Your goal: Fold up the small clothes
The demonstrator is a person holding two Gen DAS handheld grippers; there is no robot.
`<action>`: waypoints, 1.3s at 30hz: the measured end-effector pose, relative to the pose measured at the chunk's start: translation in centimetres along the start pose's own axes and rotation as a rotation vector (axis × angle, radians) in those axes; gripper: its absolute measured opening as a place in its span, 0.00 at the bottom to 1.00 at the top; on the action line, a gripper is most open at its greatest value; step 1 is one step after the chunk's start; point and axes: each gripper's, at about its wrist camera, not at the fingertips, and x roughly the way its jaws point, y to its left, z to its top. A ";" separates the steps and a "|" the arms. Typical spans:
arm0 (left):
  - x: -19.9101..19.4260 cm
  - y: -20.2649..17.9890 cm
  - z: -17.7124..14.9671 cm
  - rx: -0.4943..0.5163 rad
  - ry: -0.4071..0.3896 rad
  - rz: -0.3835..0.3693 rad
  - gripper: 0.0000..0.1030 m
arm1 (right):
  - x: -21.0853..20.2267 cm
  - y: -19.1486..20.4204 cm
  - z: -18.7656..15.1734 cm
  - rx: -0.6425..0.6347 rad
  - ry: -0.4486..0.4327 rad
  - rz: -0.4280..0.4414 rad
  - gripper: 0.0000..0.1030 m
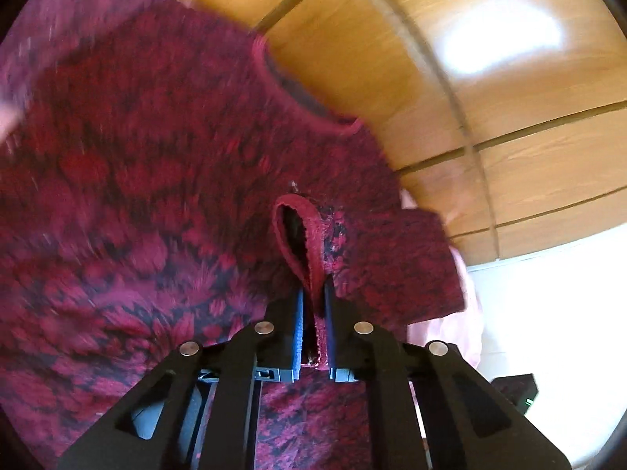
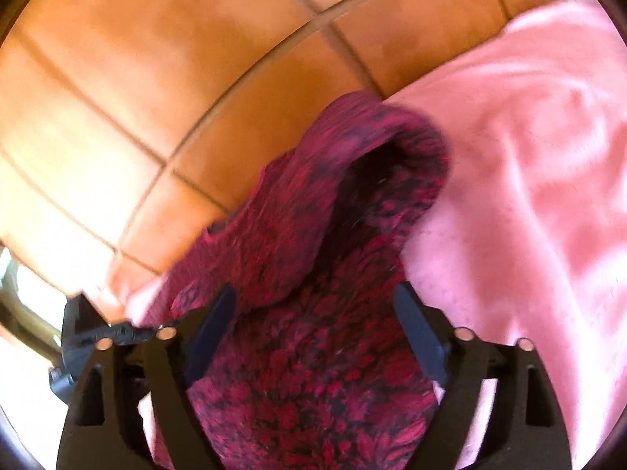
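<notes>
- Your left tool point(image 1: 313, 309) is clamped tight on a red hem loop of the top point(image 1: 156, 180); the loop stands up from between the pads and runs straight ahead, away from the camera.
- Your right tool point(image 2: 313, 305) stands wide apart with the top point(image 2: 309, 372) passing between the fingers; no pad presses the cloth, so it holds nothing.
- From the left tool the top spreads ahead and to the left, its neckline point(image 1: 298, 90) beyond the loop, a short flap off to the right.
- From the right tool the top runs forward in a long strip, ending in a curled open mouth point(image 2: 388, 164) ahead and slightly right.
- A pink cloth point(image 2: 529, 156) lies under and right of the top; the wooden desk point(image 2: 137, 98) shows to the left.
- I judge the left hand to be the anchor, so the fold turns on where your right tool bites along that strip.
- Both views are blurred, so edges are uncertain.
</notes>
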 end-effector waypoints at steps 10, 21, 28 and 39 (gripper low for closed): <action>-6.9 -1.7 3.3 0.134 -0.175 -0.033 0.07 | 3.7 -4.2 5.2 0.350 -0.006 0.265 0.96; -7.9 4.1 7.0 0.054 -0.237 0.150 0.06 | 4.6 -5.3 6.0 0.420 -0.017 0.263 0.96; -4.8 7.9 7.1 0.045 -0.154 0.271 0.06 | 4.4 -3.3 5.1 0.227 0.045 0.028 0.94; -5.4 5.0 7.1 0.191 -0.196 0.280 0.06 | 5.3 7.9 5.7 -0.302 0.001 -0.102 0.93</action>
